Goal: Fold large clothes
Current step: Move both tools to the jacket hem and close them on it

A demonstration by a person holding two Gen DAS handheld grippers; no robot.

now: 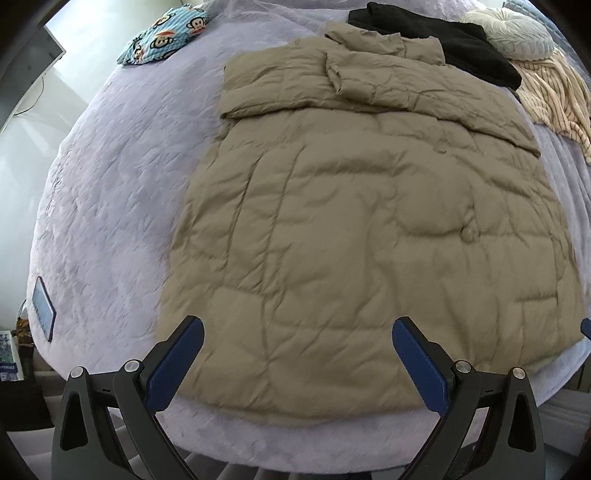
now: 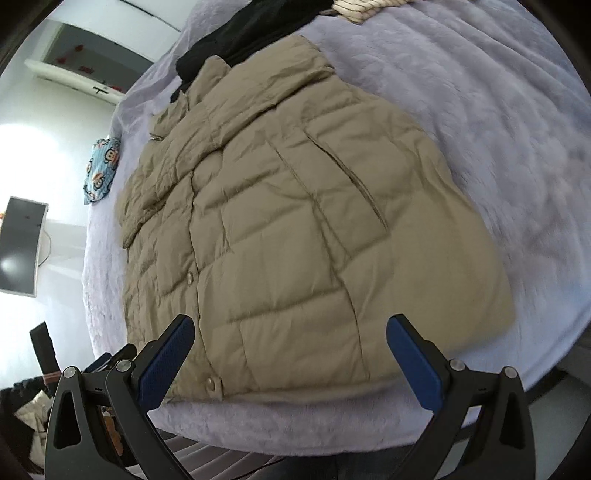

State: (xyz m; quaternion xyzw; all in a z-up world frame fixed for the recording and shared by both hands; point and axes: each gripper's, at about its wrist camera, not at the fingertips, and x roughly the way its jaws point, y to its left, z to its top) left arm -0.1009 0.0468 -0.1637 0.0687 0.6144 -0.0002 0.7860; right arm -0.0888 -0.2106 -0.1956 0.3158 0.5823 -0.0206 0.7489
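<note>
A tan quilted puffer jacket point(image 1: 362, 236) lies flat on a lavender bed cover point(image 1: 110, 192), hem toward me, with both sleeves folded across the chest near the collar. It also shows in the right wrist view point(image 2: 295, 236). My left gripper point(image 1: 297, 332) is open and empty, hovering over the jacket's hem. My right gripper point(image 2: 290, 330) is open and empty, also above the hem near the snap placket. Neither touches the fabric.
A black garment point(image 1: 436, 40), a striped cream garment point(image 1: 554, 99) and a round cream cushion point(image 1: 517, 33) lie at the far right. A blue monkey-print cloth point(image 1: 162, 37) lies far left. A phone point(image 1: 43, 308) rests at the bed's left edge. A monitor point(image 2: 22, 247) stands left.
</note>
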